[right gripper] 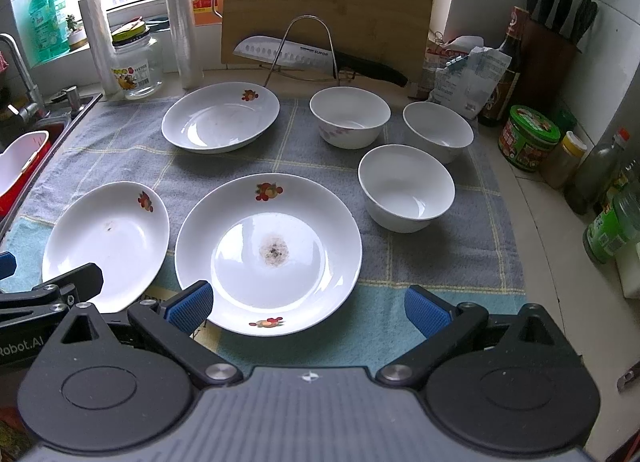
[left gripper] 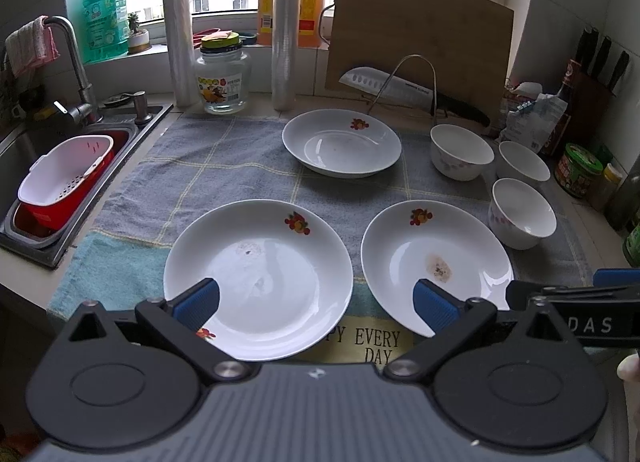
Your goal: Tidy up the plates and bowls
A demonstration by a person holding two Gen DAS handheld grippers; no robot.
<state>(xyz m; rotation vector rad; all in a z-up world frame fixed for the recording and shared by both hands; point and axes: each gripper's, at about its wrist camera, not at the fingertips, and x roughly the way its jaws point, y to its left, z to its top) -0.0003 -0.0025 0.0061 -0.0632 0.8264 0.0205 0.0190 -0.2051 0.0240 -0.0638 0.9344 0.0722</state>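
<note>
The left gripper (left gripper: 316, 304) hangs with jaws spread wide and empty over the near-left white fruit-print ceramic plate (left gripper: 258, 278); the right gripper (right gripper: 308, 308), equally released, hovers above the stained white plate (right gripper: 268, 252); a third white plate (right gripper: 220, 116) lies behind; three white ceramic bowls (right gripper: 406, 186) cluster at right. Glazed rims may slip from the pads; the near plates lie just beside each other and could knock when lifted; open grey checked towel (right gripper: 440, 254) remains at near right.
</note>
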